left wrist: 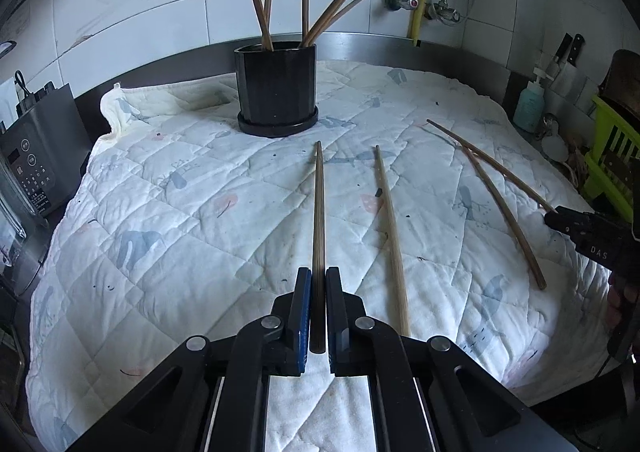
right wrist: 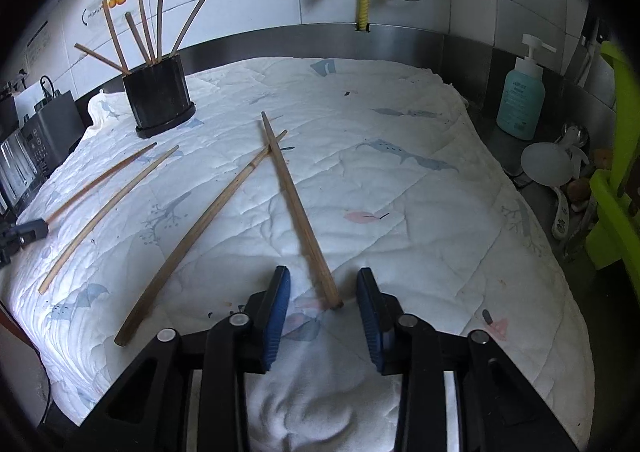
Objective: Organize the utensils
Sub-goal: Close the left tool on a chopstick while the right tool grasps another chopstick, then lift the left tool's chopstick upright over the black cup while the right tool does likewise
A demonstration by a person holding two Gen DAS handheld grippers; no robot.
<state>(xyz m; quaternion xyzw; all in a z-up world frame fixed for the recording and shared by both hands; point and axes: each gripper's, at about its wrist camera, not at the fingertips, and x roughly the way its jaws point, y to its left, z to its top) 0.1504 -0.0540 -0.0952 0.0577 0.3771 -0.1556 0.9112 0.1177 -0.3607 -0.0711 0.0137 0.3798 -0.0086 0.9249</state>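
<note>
left gripper [left wrist: 318,292] low at bottom centre — jaws clamped on a dark chopstick [left wrist: 318,219]; right gripper [right wrist: 323,292] jaws wide apart — straddling a chopstick end [right wrist: 332,298].

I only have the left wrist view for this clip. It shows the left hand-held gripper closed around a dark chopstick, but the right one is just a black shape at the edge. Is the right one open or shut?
Observer: Open. In the right wrist view, the right hand-held gripper has its jaws wide apart, low over the quilt.
Operator: Is anything between them yet?
Observer: Yes. The near end of a light chopstick lies on the quilt between the blue pads. It sits nearer the right-hand pad and appears to touch neither, so it is not gripped yet.
</note>
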